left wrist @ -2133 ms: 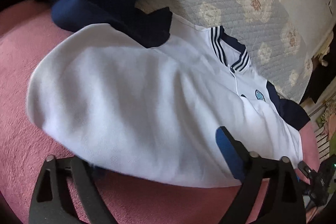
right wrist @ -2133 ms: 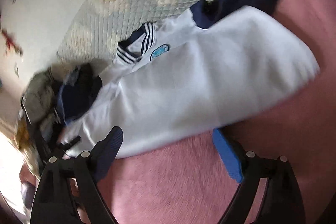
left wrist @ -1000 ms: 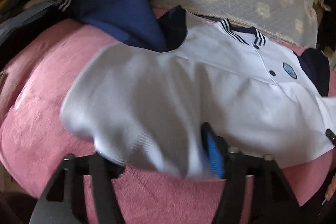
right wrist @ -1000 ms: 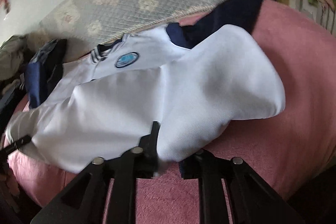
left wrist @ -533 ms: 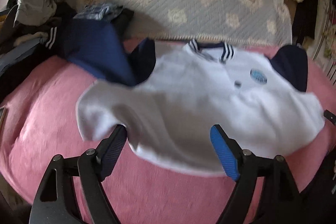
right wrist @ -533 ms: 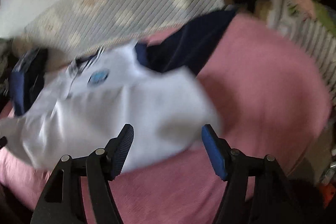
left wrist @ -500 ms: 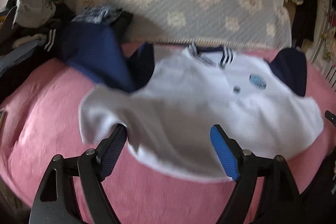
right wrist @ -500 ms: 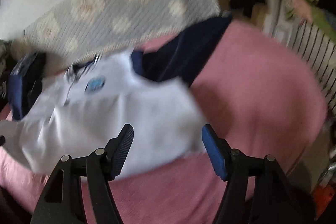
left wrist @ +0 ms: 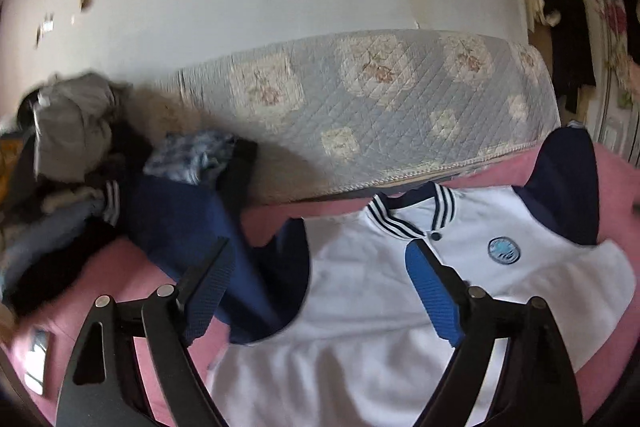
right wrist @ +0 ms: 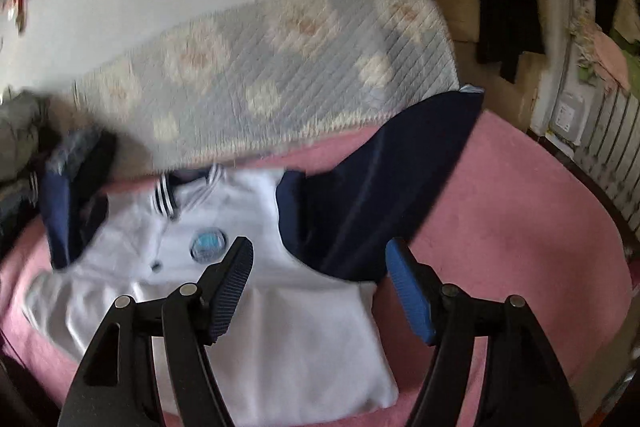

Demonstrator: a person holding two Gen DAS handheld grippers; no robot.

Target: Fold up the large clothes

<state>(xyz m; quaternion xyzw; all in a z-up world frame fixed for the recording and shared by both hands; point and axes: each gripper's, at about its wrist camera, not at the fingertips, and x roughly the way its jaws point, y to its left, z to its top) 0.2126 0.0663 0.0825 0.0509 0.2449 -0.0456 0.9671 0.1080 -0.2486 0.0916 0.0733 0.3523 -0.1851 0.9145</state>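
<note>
A white jacket (left wrist: 360, 307) with navy sleeves, a striped collar (left wrist: 404, 215) and a round blue badge (left wrist: 504, 250) lies front up on the pink bed cover (left wrist: 120, 267). Its lower half is folded up over the body, and the doubled edge shows in the right wrist view on the jacket (right wrist: 304, 339). The right navy sleeve (right wrist: 380, 195) spreads out to the side. My left gripper (left wrist: 316, 251) hovers above the jacket, its jaws opening, nothing between them. Over the folded corner hangs my right gripper (right wrist: 319, 245), open and empty.
A quilted floral blanket (left wrist: 400, 107) lies against the wall behind the jacket. A pile of clothes (left wrist: 80, 147) and a navy garment (left wrist: 180, 219) crowd the left. A white radiator (right wrist: 608, 155) stands beyond the bed's right edge.
Both grippers let go of the jacket's hem and opened. They rose and tipped up, so the wall now fills the top of both views. The jacket stays folded on the bed.
</note>
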